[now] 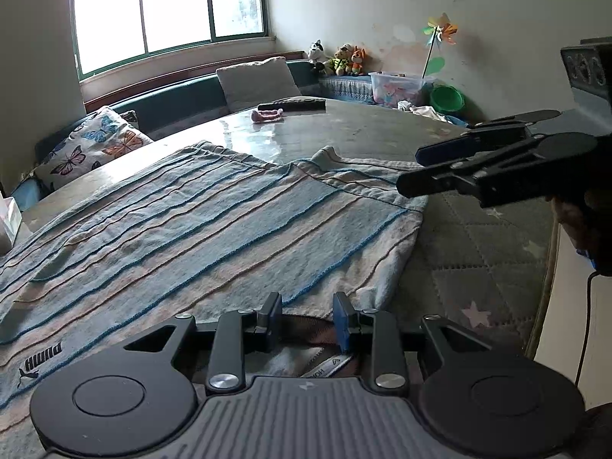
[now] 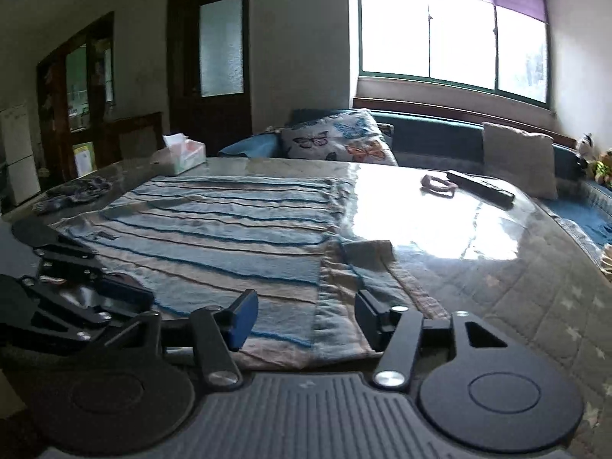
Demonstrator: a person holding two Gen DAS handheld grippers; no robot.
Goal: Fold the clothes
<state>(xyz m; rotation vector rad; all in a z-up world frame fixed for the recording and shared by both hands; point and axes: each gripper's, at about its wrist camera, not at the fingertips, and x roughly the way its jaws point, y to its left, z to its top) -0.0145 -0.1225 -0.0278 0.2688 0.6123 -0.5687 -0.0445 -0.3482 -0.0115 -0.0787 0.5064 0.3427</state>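
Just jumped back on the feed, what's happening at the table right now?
A person is folding a striped shirt spread flat on the table with two handheld grippers. The left gripper sits over the shirt's near edge by the collar, jaws apart, pinching nothing. The right gripper hovers over the shirt's right side near the sleeve, jaws open around no cloth.

- Lived-in home, a family sitting room.
- Ahead of the hand-held gripper: glass-topped bench point(image 1: 344, 134), sofa point(image 2: 432, 134) with butterfly cushion point(image 2: 336, 137) under a wide window point(image 2: 451, 46).
- Far right: stuffed toys point(image 1: 340, 59), pinwheel point(image 1: 440, 30), toy tub point(image 1: 397, 86).
- Far left: tissue box point(image 2: 185, 153), wooden door point(image 2: 214, 57).
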